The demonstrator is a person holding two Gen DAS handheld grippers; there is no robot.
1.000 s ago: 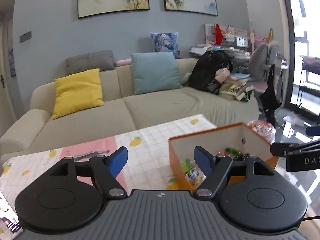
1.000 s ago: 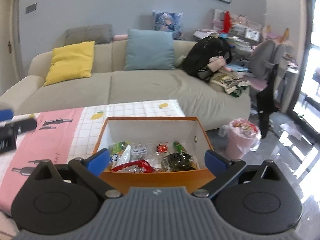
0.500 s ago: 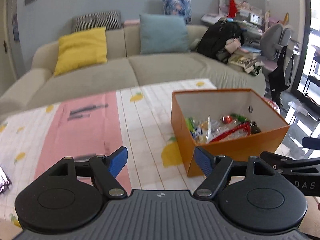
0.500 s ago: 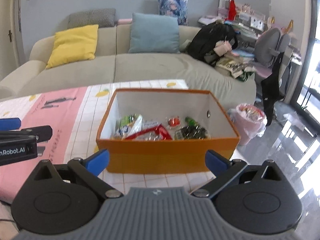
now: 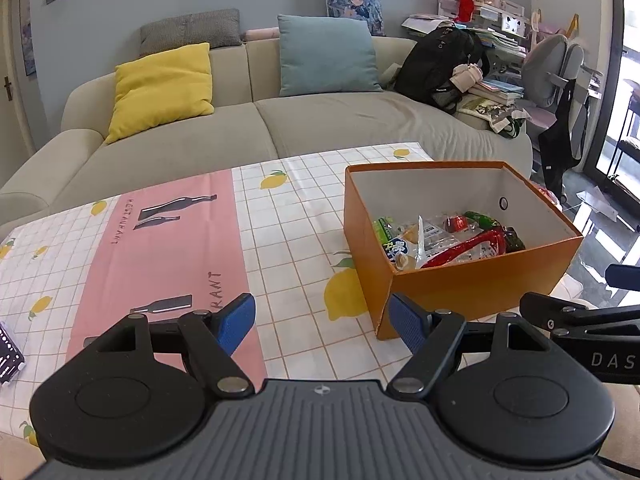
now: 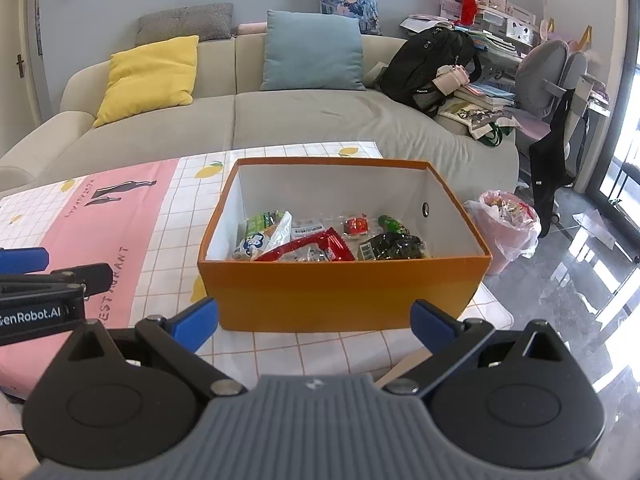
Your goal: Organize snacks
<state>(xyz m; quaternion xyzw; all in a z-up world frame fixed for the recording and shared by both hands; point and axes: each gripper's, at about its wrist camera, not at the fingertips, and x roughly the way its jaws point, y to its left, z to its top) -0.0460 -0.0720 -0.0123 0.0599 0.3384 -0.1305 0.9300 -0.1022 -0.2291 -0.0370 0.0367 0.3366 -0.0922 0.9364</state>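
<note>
On the counter (image 5: 288, 240), spread with a checked lemon-print cloth with a pink band, an orange box (image 6: 344, 292) stands at the right end, its top open and its inside walls white. Snacks lie on its floor: a red packet (image 6: 308, 249) toward the front, a dark green packet (image 6: 390, 246) at 3 o'clock of it, a green-and-white packet (image 6: 260, 232) at 9 o'clock against the left wall, and a small red sweet (image 6: 356, 225) and a small green one (image 6: 390, 223) at the back. From the right wrist view the right gripper (image 6: 314, 320) hovers just in front of the box's near wall, fingers released and spread wide, gripping nothing. From the left wrist view the left gripper (image 5: 322, 320) sits at 8 o'clock of the box, near its front corner, fingers likewise released and empty. Beyond the counter stands a beige sofa (image 5: 248, 128) with a yellow cushion (image 5: 160, 88) and a blue cushion (image 5: 326, 56). A pink bin (image 6: 506, 228) stands on the floor at 3 o'clock of the box.
</note>
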